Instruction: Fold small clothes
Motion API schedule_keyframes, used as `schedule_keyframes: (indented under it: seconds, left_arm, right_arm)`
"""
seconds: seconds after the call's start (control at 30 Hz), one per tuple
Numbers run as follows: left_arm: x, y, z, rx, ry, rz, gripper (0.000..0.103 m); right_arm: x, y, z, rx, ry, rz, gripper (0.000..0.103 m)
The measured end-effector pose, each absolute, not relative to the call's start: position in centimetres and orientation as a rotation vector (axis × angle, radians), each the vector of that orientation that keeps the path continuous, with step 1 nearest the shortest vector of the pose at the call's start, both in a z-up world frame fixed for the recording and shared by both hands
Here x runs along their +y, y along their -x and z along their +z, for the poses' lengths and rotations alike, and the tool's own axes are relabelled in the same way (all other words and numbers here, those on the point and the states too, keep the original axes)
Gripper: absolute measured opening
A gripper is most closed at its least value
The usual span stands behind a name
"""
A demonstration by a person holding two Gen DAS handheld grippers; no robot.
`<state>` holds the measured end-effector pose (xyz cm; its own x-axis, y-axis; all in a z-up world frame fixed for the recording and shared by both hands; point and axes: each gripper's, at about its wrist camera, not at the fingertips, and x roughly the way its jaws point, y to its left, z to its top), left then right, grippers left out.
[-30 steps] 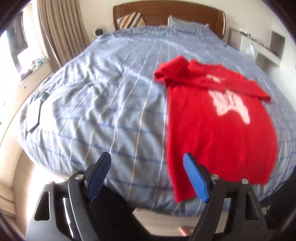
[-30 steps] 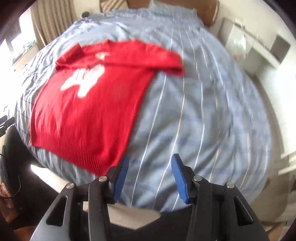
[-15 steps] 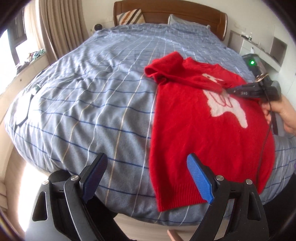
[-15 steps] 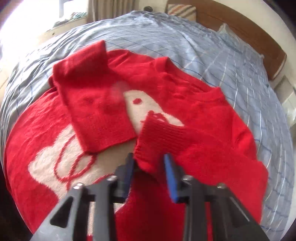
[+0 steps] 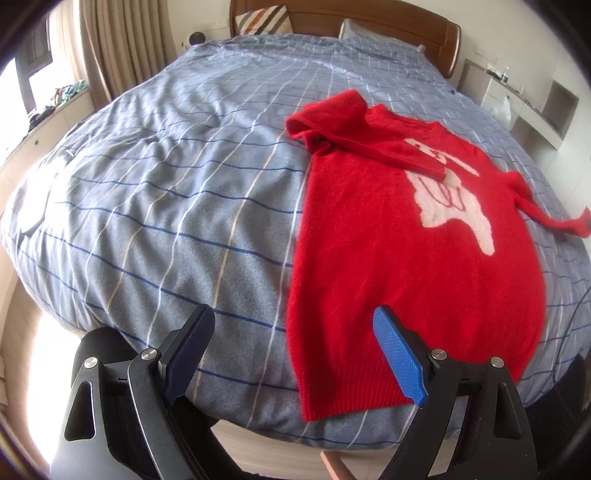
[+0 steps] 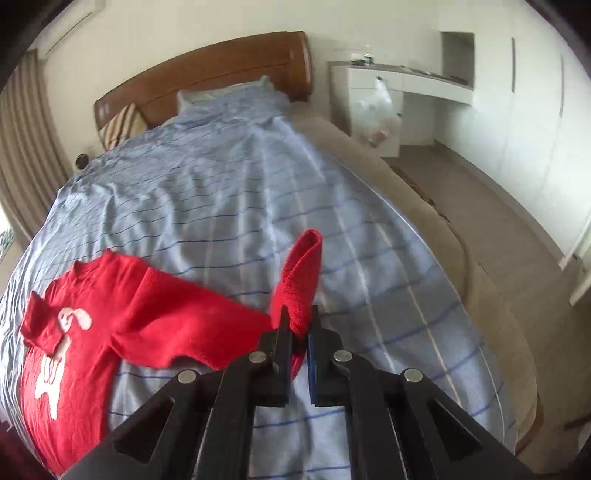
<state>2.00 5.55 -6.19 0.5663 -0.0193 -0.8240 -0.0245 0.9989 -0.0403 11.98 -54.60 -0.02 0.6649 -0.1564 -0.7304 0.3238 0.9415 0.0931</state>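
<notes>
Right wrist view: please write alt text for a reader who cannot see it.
The right tool is shut on the cuff of a red sweater's sleeve, pulled out sideways from the sweater lying on a blue striped bed cover. A wooden headboard stands behind.

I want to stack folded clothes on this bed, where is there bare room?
Free: the wide stretch of blue bedspread between the red sweater and the curtain side, up to the pillows. Crowded: the sweater's side, where the right gripper holds its sleeve out.
</notes>
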Motion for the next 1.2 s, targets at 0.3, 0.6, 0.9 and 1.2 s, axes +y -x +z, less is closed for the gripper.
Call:
schedule_keyframes:
  seconds: [0.3, 0.6, 0.9, 1.2]
  left_arm:
    - [2.7, -1.2, -5.1, 0.953, -0.059, -0.02, 0.089]
    - [2.3, -1.5, -5.7, 0.98, -0.061, -0.01, 0.089]
    - [0.7, -3.6, -4.3, 0.908, -0.257, -0.029, 0.089]
    - [-6.4, -14.5, -1.1, 0.739, -0.566, -0.302, 0.098]
  right_arm:
    - [-59.9, -8.3, -7.6, 0.846, -0.511, -0.29, 0.01]
    - [-62.2, -7.8, -8.8, 0.763, -0.743, -0.282, 0.004]
    - [-62.3, -6.9, -9.6, 0.819, -0.644, -0.447, 0.003]
    - [-56.9, -2.2, -3.9, 0.72, -0.406, -0.443, 0.066]
